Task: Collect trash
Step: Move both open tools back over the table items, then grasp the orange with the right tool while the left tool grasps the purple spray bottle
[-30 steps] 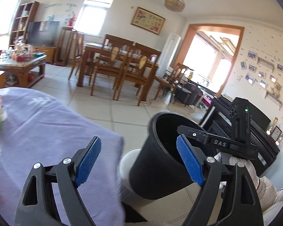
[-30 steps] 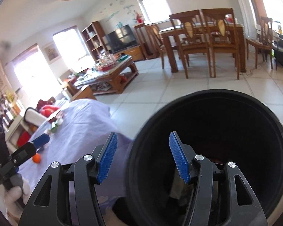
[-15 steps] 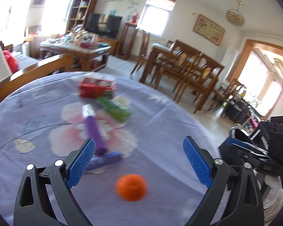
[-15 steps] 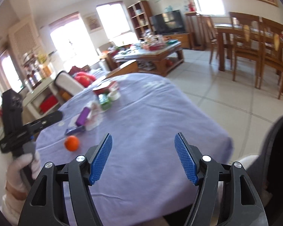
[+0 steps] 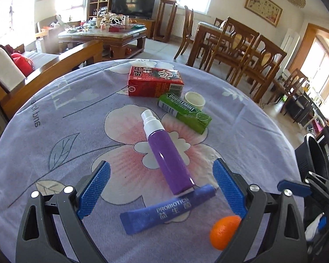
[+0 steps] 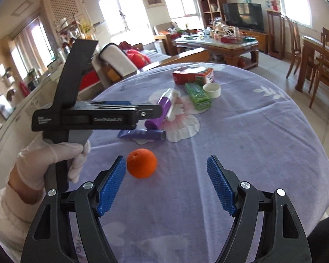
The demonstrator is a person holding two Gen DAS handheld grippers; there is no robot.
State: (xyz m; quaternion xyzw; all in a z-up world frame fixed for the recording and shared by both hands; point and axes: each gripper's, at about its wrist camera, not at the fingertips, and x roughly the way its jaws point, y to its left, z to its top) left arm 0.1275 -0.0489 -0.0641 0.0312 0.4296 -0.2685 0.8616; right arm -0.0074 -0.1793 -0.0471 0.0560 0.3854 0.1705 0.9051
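Observation:
Trash lies on the round table's purple flowered cloth (image 5: 54, 131): a red carton (image 5: 155, 83), a green gum pack (image 5: 184, 112), a white cap (image 5: 195, 99), a purple spray bottle (image 5: 166, 151) and a blue tube (image 5: 166, 210). An orange (image 5: 224, 232) sits beside the tube. My left gripper (image 5: 161, 165) hangs open above the bottle's base and the tube, touching neither. The right gripper (image 6: 164, 160) is open over bare cloth, and the orange (image 6: 142, 163) is just beyond its left fingertip. A gloved hand (image 6: 50, 160) holds the left gripper above the tube.
The black bin (image 5: 307, 157) stands off the table's right edge. Past the table are a wooden sofa (image 5: 54, 65), a cluttered coffee table (image 6: 219, 43) and dining chairs (image 5: 241, 48) on a tiled floor.
Both views have swung from the black bin's mouth over to the tabletop with the trash. Both pairs of jaws stand wider than a second ago.

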